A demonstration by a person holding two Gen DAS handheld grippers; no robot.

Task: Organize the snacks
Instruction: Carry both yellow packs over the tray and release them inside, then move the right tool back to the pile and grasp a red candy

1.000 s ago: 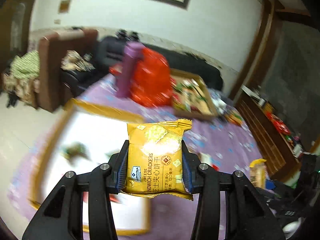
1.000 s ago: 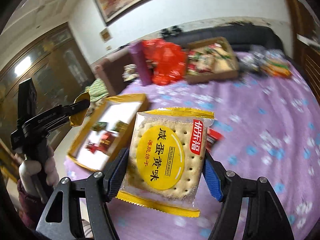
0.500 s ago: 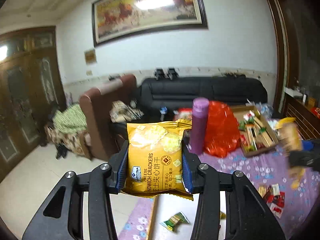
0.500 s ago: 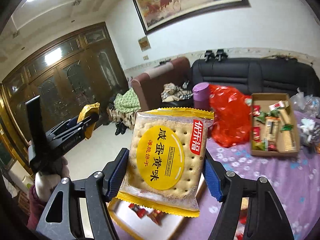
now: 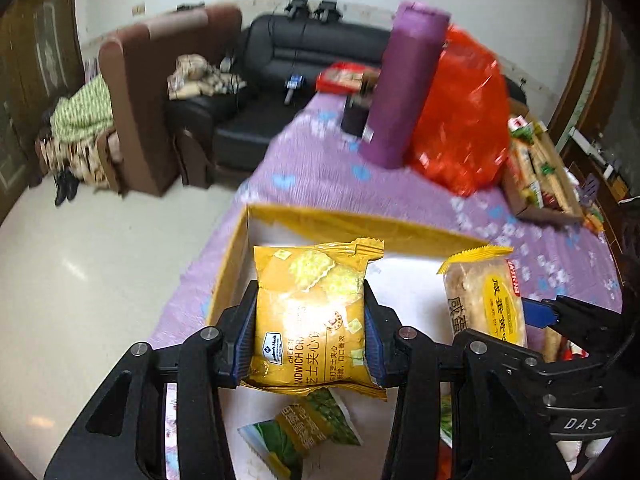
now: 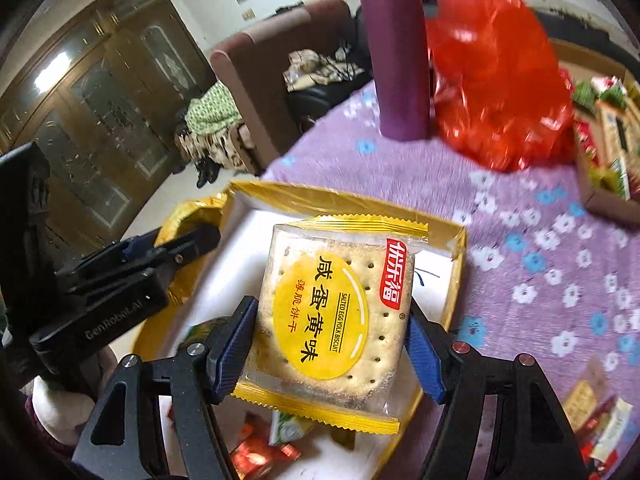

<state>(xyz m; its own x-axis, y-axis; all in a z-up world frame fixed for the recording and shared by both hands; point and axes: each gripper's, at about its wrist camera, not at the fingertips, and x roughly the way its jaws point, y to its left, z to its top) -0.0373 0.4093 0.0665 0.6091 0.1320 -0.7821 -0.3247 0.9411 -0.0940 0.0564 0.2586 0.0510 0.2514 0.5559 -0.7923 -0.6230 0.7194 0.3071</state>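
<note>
My left gripper [image 5: 308,340] is shut on a yellow cheese sandwich cracker pack [image 5: 310,312] and holds it above the yellow-rimmed white box [image 5: 360,226]. My right gripper [image 6: 328,336] is shut on a salted egg yolk biscuit pack [image 6: 332,312], also over the box [image 6: 344,198]. The right gripper with its biscuit pack [image 5: 484,304] shows at the right of the left wrist view; the left gripper [image 6: 152,252] shows at the left of the right wrist view. A green snack packet [image 5: 308,428] and red wrappers [image 6: 260,452] lie in the box.
A purple bottle [image 5: 404,80] and a red plastic bag [image 5: 464,116] stand at the far end of the purple flowered tablecloth [image 6: 532,240]. A cardboard tray of snacks [image 5: 536,176] lies at the right. Loose snack packets [image 6: 600,420] lie by the box. Sofas stand beyond.
Both grippers have tipped down from facing the room and moved over the white box, each still holding its pack. The two grippers are now closer together.
</note>
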